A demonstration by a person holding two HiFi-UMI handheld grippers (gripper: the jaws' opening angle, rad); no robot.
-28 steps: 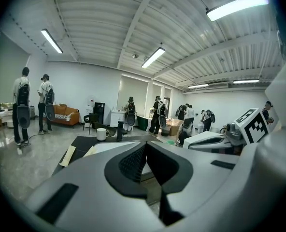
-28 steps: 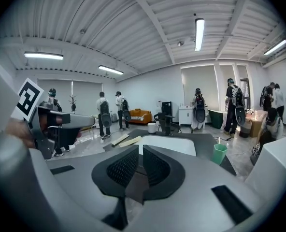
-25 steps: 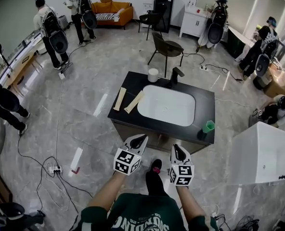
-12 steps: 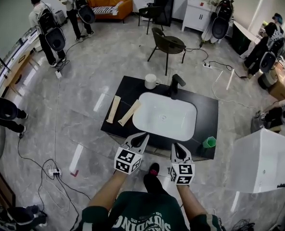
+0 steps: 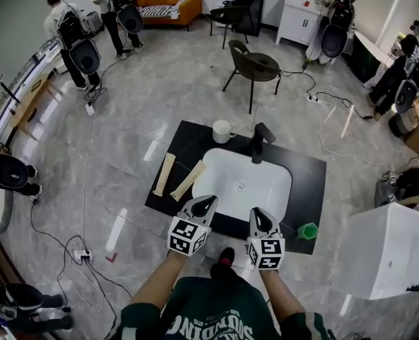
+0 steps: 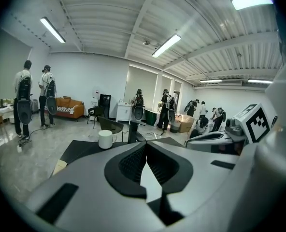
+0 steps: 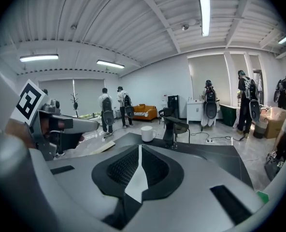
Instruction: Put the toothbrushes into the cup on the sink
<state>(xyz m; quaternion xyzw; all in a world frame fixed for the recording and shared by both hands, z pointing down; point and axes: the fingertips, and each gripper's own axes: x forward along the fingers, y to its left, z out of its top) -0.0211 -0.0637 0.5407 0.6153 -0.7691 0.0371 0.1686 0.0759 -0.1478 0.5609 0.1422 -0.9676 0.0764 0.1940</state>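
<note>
Both closed and empty, left tongs (image 5: 204, 205) and right tongs (image 5: 258, 220) hover at six o'clock of the worktop (image 5: 305, 179); reaching in unopened could knock the nine-o'clock toothbrushes (image 5: 165, 174) off.

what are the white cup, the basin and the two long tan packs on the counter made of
White cup: likely glazed ceramic, smooth opaque white.
Basin: probably glazed ceramic too, glossy white with soft highlights.
Two long tan packs: seemingly kraft paper or card, matte and flat; contents not visible.
</note>
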